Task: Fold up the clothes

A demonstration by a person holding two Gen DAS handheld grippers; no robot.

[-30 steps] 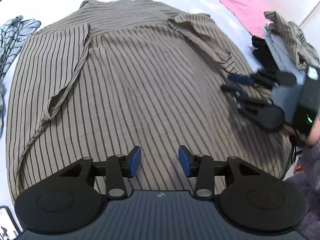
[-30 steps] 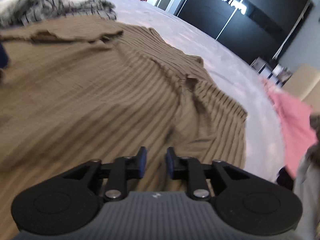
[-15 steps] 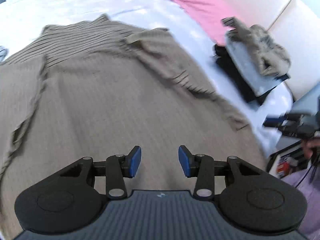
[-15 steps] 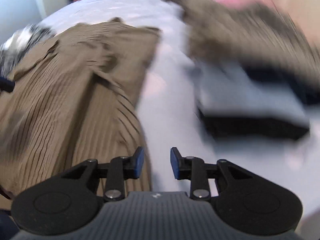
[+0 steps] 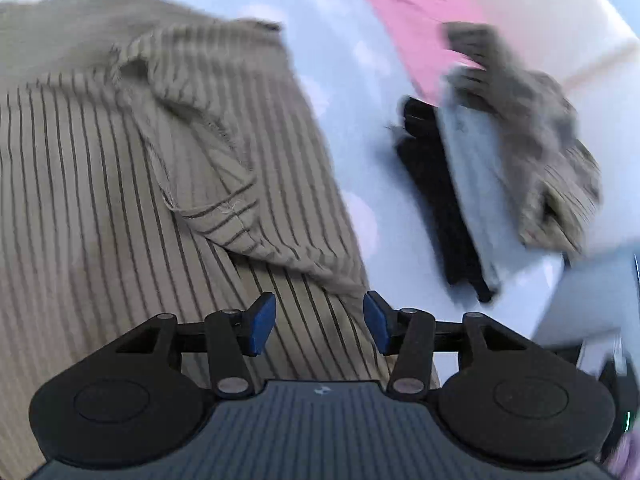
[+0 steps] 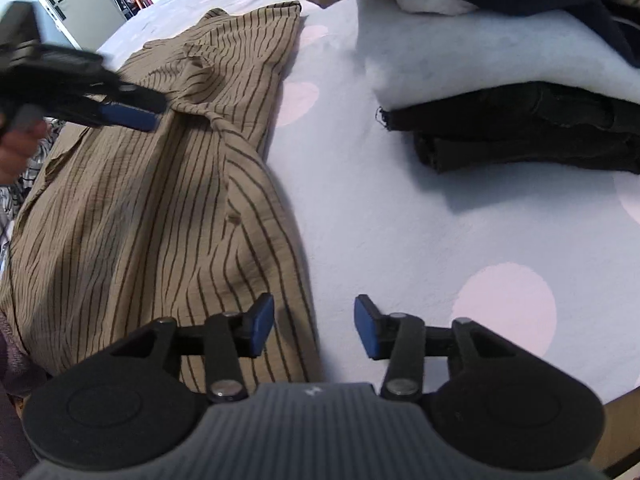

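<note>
Left claw (image 5: 319,322): jaws apart and just been widening, nothing gripped, hovering over the shirt's right edge.
Right claw (image 6: 314,325): jaws also just been opening, empty, straddling the shirt's hem edge and bedsheet (image 6: 400,208).
Striped tan shirt (image 6: 160,200): spread flat on the bed, sleeve folded inward.
Stack of folded clothes (image 6: 520,128): on the bed, well apart from the shirt.

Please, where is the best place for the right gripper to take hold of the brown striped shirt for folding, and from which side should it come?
Probably the near side edge of the striped shirt, where it meets the dotted sheet. That hem lies free and slightly raised on the bed, just below the open right gripper. Come from above, jaws straddling the edge, one pad on cloth, one on sheet.
</note>
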